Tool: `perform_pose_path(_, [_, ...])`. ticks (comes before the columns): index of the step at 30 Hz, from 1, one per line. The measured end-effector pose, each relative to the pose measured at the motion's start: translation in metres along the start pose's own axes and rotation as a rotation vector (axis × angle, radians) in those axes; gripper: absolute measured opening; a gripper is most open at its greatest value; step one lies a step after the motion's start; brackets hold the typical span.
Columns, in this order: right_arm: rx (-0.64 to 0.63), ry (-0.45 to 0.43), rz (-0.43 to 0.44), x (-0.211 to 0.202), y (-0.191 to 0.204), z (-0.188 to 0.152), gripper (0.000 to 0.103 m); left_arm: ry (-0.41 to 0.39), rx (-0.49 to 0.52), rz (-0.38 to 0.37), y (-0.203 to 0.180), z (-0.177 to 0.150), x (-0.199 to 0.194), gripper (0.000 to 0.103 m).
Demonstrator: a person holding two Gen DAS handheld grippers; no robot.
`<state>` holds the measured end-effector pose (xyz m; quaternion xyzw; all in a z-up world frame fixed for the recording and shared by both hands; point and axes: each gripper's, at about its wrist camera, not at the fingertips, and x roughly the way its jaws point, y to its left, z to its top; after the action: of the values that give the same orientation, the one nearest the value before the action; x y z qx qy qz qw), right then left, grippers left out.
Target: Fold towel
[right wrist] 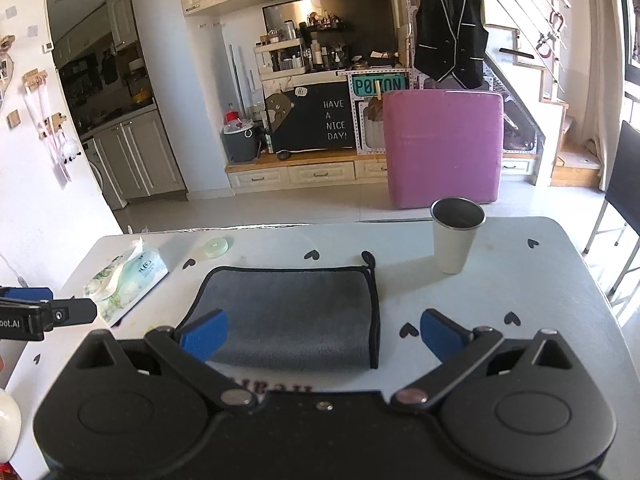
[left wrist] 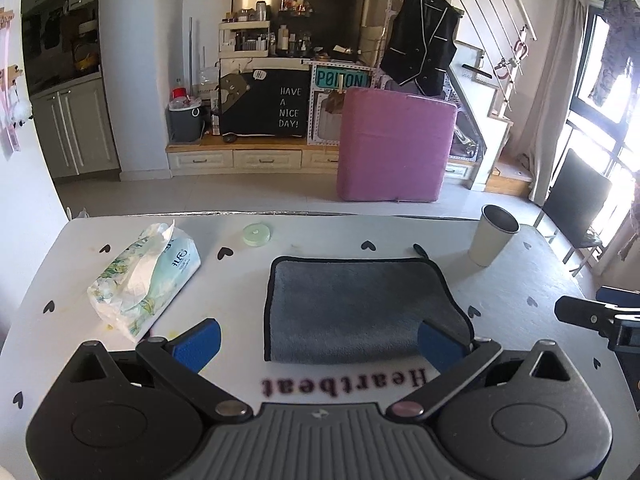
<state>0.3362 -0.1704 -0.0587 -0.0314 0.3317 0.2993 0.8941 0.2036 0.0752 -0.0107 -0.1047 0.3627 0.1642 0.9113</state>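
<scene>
Both the left gripper (left wrist: 320, 340) and right gripper (right wrist: 324, 338) were spread wide, grasping nothing. The folded grey towel (left wrist: 356, 308) lay flat mid-table (left wrist: 540, 280), between tissue pack (left wrist: 144, 276) and cup (left wrist: 494, 234), bare surface around its black-bound edges.

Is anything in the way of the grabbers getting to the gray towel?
Nothing visible. The left tool and right tool are open right at the towel. The cup and tissue pack sit off to the sides.

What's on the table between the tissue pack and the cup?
The folded grey towel lies between tissue pack and cup, clearest in the right wrist view.
</scene>
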Motion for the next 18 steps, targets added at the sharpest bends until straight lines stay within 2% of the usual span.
perform_pose_path(5, [-0.012,-0.006,0.002,-0.019,0.003,-0.009,0.102,-0.012,-0.001,0.013,-0.001,-0.008,-0.018,0.103])
perform_pose_path(18, [-0.039,-0.037,0.033,-0.066,0.014,-0.026,0.102,-0.017,0.005,-0.014,-0.012,-0.03,-0.058,0.103])
